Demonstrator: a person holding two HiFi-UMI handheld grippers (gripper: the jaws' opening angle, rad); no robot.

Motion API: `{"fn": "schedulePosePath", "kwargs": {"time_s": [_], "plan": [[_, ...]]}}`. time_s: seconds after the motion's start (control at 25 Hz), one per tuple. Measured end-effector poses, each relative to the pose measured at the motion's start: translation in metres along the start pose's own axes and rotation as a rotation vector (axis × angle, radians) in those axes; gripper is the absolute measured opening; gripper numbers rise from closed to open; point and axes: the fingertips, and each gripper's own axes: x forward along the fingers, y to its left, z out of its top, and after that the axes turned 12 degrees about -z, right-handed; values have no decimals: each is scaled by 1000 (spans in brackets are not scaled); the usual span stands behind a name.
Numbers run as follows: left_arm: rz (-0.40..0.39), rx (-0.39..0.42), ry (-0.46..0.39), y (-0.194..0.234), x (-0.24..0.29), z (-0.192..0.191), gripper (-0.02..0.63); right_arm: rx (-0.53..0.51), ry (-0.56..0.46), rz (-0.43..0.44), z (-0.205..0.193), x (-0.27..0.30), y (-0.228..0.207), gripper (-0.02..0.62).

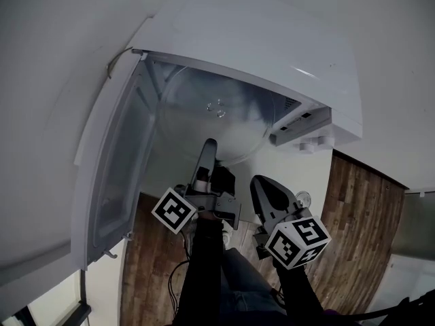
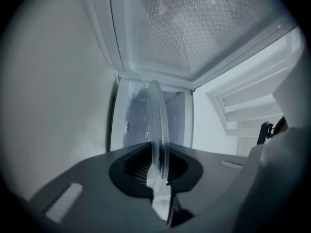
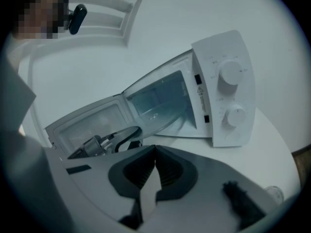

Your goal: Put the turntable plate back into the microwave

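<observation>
Turntable plate (image 2: 158,125), how many?
— One, rim clamped in left hand-held gripper (image 2: 156,168), edge-on, running toward 12 o'clock into the one open microwave (image 1: 272,39).
— Right hand-held gripper (image 3: 154,164)?
— Closed, empty, at plate's 5 o'clock.

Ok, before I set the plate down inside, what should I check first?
1. Door fully open: ok.
2. Left gripper shut on the plate rim: ok.
3. Plate lined up with the microwave opening: ok, it is partly inside.
4. Plate seated flat: cannot tell.
5. Right gripper shut, empty, clear of the opening: ok.
</observation>
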Motion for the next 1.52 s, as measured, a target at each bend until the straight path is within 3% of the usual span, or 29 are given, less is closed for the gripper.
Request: {"fn": "schedulePosePath", "kwargs": {"time_s": [0.2, 0.4, 0.84, 1.52], "plan": [[2, -27, -10, 13, 11, 0, 40, -92, 27, -4, -5, 5, 15, 9], [-7, -33, 0, 16, 26, 2, 38, -41, 21, 19, -4, 4, 17, 8], [19, -26, 35, 29, 43, 9, 38, -102, 40, -32, -8, 13, 14, 8], [50, -46, 31, 49, 75, 19, 40, -60, 74, -27, -8, 33, 15, 8]]}}
